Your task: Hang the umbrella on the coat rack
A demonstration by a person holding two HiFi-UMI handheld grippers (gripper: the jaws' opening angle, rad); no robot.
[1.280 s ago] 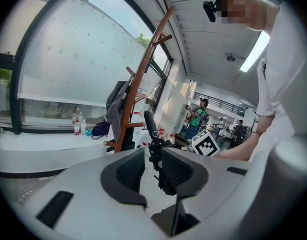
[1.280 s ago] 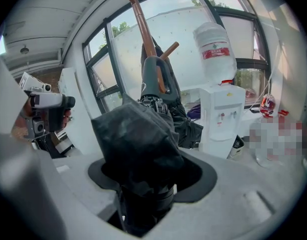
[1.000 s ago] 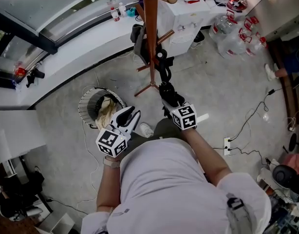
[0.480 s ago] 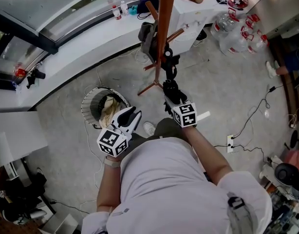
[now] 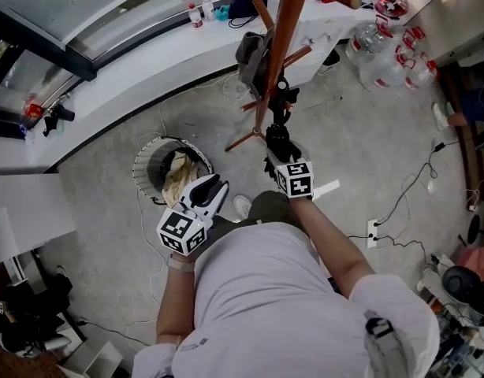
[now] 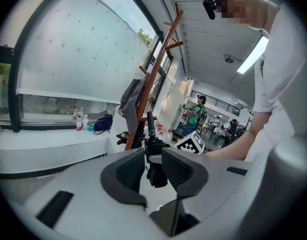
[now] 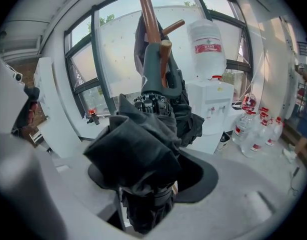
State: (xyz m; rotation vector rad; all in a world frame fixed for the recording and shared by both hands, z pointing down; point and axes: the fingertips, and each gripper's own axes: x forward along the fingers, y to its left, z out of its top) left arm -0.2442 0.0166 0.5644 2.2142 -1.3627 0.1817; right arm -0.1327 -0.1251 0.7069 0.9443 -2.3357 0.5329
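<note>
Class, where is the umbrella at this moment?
Head view, centre: the folded black umbrella is clamped in the right gripper, held close beside the wooden coat rack.

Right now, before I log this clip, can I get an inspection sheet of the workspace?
Surface: bare grey concrete floor; no table in use.
Job's things: black folded umbrella pointing up toward the wooden coat rack, not hung; a grey garment hangs on the rack.
Clutter: round bin with cloth inside; water bottles on the floor.
Tools: right tool shut on the umbrella; left tool open, nothing between its jaws.
Cables: black cable running to a power strip at the person's right.
Surroundings: curved white counter under windows; water dispenser beyond the rack.
</note>
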